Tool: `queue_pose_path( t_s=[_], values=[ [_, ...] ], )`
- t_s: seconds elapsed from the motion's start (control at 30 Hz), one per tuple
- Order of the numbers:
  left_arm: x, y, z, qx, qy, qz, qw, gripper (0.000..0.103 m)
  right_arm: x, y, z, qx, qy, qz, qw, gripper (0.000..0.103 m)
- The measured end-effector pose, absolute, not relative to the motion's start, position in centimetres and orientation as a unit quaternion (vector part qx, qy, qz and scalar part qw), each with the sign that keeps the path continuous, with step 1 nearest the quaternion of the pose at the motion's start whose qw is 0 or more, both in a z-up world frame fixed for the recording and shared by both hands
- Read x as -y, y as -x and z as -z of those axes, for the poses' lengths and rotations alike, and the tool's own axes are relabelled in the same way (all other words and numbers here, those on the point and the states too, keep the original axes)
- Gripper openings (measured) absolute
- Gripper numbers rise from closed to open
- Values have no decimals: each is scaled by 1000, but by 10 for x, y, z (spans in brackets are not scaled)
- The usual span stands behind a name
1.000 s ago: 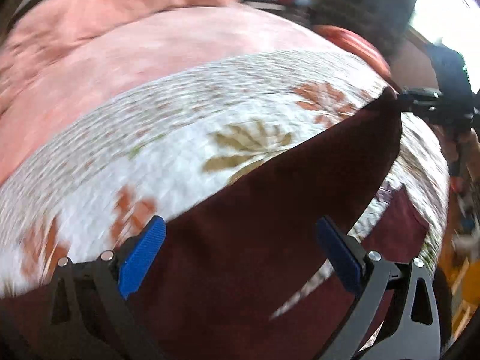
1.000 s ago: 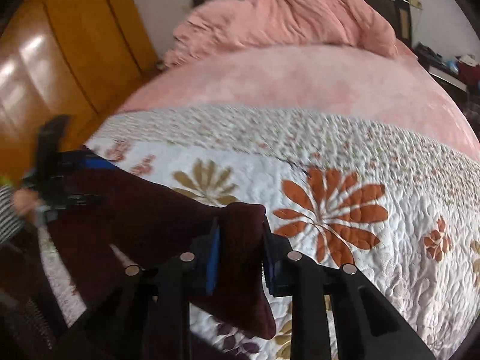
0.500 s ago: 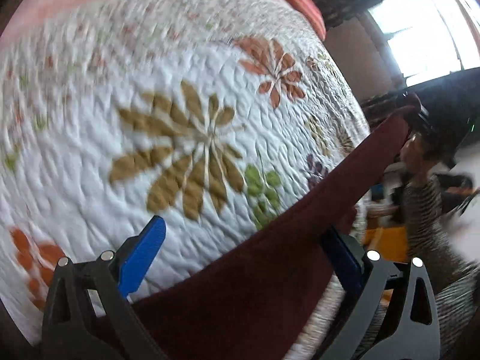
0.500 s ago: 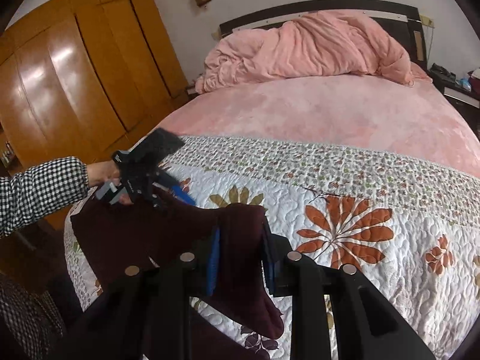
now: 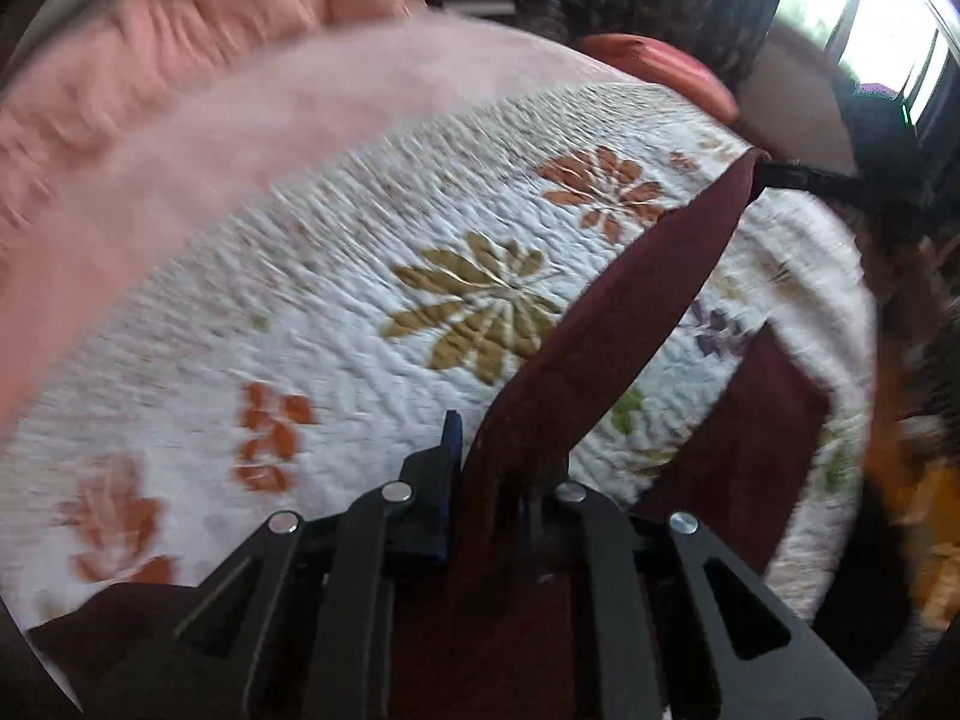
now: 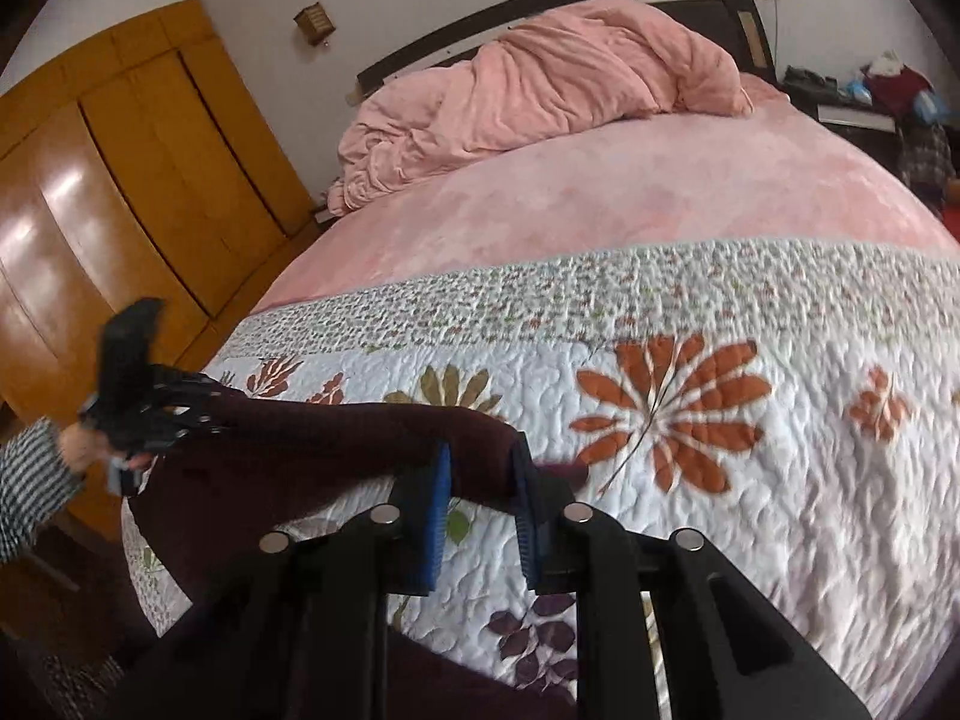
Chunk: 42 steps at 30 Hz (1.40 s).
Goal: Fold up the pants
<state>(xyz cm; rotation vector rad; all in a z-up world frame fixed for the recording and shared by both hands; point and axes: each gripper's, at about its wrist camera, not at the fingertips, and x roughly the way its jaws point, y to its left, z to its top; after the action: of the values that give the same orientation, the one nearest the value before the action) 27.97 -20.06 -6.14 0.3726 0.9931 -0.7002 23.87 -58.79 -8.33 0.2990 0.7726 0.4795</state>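
Dark maroon pants [image 5: 624,312] are stretched taut in the air above the floral quilt [image 5: 336,324]. My left gripper [image 5: 489,456] is shut on one end of the raised fabric edge. My right gripper [image 6: 480,468] is shut on the other end; it shows far off in the left wrist view [image 5: 780,177]. The pants [image 6: 288,450] run from my right gripper to the left gripper [image 6: 144,408] at the bed's left side. More of the pants hangs over the bed's near edge [image 5: 744,438].
A pink duvet [image 6: 540,96] is heaped at the headboard, with pink sheet [image 6: 600,204] beyond the quilt. A wooden wardrobe [image 6: 120,192] stands left of the bed. A cluttered nightstand [image 6: 870,96] is at the far right. A window [image 5: 870,30] is beyond the bed.
My left gripper has shut on the pants' edge; it was open half a second ago. It swung back toward the bed, and the fabric is pulled taut between both grippers.
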Motion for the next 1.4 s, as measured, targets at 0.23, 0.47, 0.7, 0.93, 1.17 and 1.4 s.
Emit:
queue_pose_path(
  t_s=[0.23, 0.47, 0.7, 0.93, 1.17, 1.4],
  values=[
    [215, -171, 71, -396, -277, 259, 836, 14, 579, -175, 107, -389, -123, -217, 887, 19],
    [228, -114, 105, -369, -307, 238, 844, 16, 579, -114, 143, -428, -109, -198, 875, 19],
    [251, -70, 135, -370, -344, 252, 825, 17, 586, -84, 147, -437, -94, -169, 879, 19],
    [249, -64, 177, -403, -327, 235, 822, 21, 577, -55, 172, -476, -64, -148, 865, 19],
    [259, -78, 167, -409, -271, 230, 840, 24, 589, -45, 159, -444, -106, -128, 880, 18],
    [282, -71, 177, -416, -255, 258, 834, 29, 596, -43, 180, -470, -105, -102, 870, 18]
  ],
)
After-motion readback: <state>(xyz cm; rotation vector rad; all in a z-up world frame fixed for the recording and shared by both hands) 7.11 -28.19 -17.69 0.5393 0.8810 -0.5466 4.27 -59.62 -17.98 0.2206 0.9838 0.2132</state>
